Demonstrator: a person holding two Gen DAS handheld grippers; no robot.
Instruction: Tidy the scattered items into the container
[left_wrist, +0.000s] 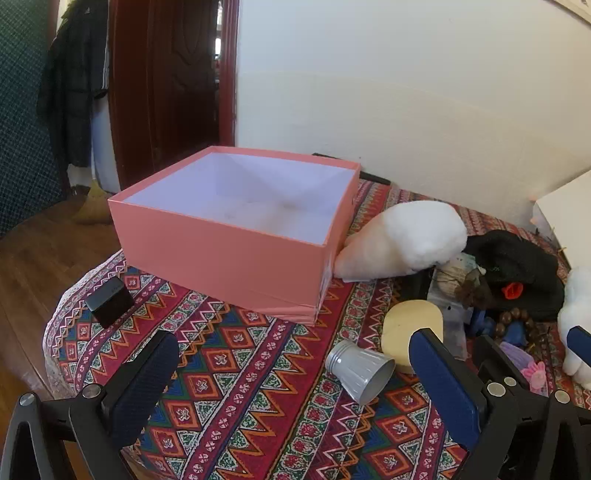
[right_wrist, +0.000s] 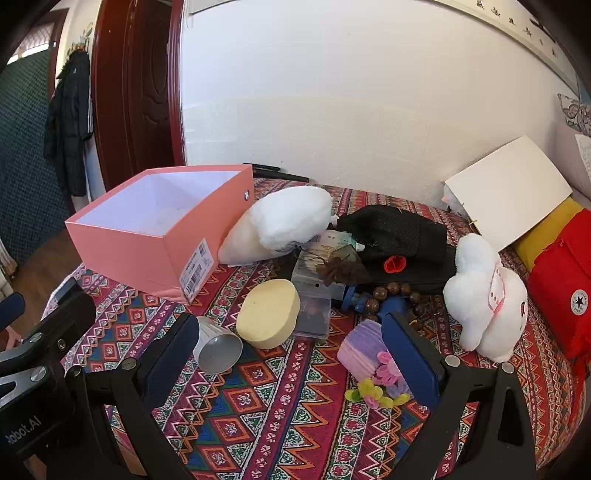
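Clutter lies ahead of both wide, empty jaws: a silver cup (left_wrist: 360, 371) on its side between the left hand-held gripper (left_wrist: 295, 384) fingers, the pink box (left_wrist: 236, 236) beyond, purple sponges (right_wrist: 360, 349) inside the right hand-held gripper (right_wrist: 290, 363).

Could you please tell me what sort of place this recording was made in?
Probably a room in a home: a dark jacket hangs beside a wooden door, and a patterned cloth covers the surface strewn with plush toys and a pink box.
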